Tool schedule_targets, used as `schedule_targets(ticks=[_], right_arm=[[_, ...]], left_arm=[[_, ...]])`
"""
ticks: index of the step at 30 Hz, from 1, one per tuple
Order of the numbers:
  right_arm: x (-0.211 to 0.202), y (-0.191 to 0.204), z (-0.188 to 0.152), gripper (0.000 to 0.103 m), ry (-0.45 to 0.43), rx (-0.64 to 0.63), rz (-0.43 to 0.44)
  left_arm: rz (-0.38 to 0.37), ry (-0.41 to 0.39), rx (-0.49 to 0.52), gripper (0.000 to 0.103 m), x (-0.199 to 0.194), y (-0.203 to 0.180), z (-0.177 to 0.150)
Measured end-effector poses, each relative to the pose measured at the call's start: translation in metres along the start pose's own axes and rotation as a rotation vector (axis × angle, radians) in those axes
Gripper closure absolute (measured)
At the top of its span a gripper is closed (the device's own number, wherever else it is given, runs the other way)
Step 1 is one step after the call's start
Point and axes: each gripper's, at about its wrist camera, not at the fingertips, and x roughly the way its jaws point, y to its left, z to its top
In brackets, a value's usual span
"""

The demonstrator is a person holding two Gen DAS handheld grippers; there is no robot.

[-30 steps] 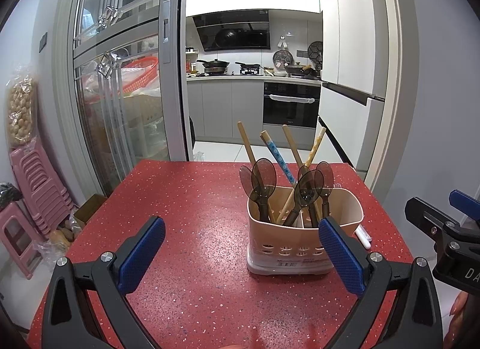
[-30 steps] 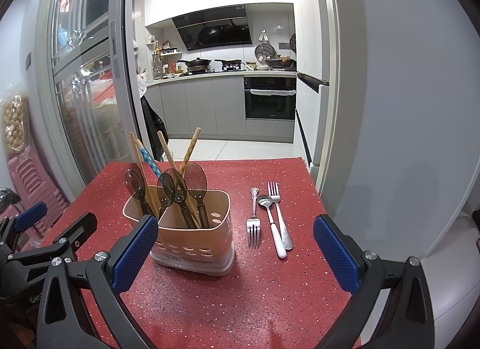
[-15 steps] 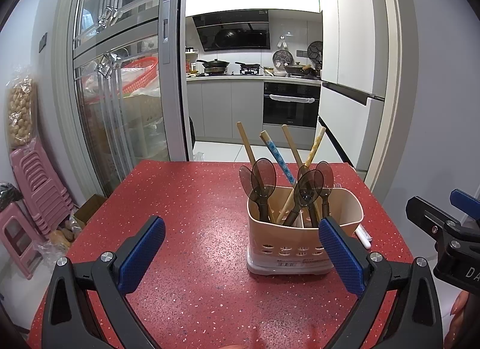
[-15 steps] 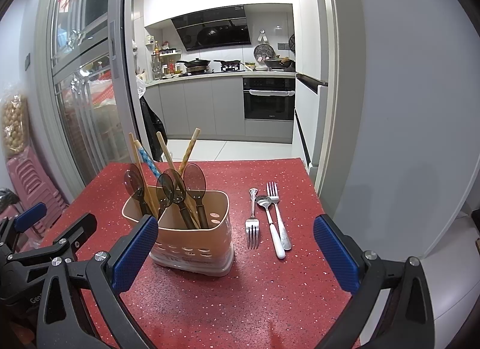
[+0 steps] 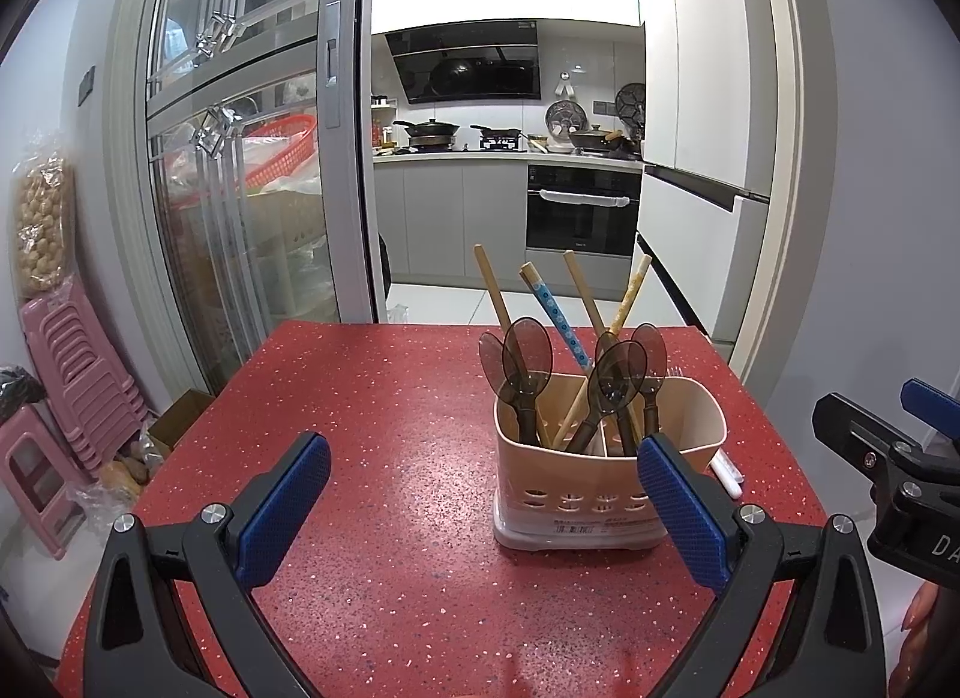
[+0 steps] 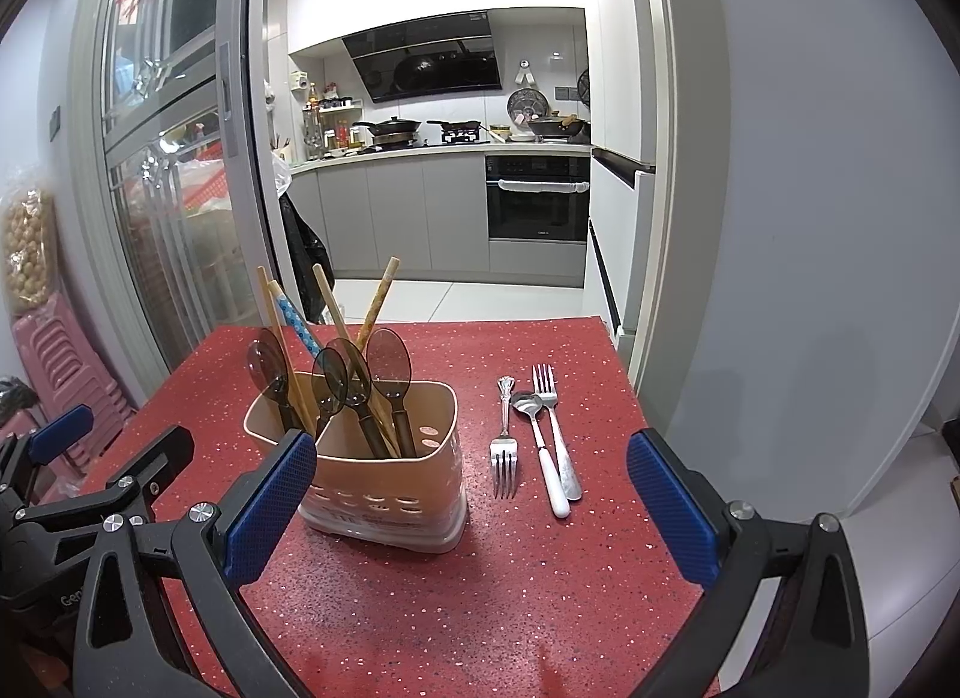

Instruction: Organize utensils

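- Your left gripper (image 5: 483, 509) is spread wide, holding nothing.
- Your right gripper (image 6: 471, 503) likewise gapes empty.
- Two forks (image 6: 504, 440) and a spoon (image 6: 540, 446) lie beside the caddy (image 6: 390, 494).

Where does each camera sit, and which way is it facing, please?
Left wrist: on the left gripper, looking across the red table at the utensil caddy; the right gripper shows at its right edge.
Right wrist: on the right gripper, facing two forks and a spoon; the left gripper shows at its left edge.
Shared: caddy, table, kitchen beyond.
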Motion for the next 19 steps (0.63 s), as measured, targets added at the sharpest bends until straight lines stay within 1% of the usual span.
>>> schedule_targets(ticks=[6, 12, 19], right_arm=[[0.0007, -0.0002, 0.0002, 0.0, 0.001, -0.001, 0.0], [0.0001, -0.0001, 0.0002, 0.0, 0.001, -0.002, -0.001], [0.0003, -0.0005, 0.0003, 0.0, 0.0, -0.002, 0.001]], left_arm=[[-0.003, 0.002, -0.007, 0.0, 0.001, 0.0006, 0.0005], [-0.014, -0.012, -0.008, 0.0, -0.0012, 0.0008, 0.0003], [-0.018, -0.006, -0.008, 0.0, -0.0002, 0.0012, 0.0001]])
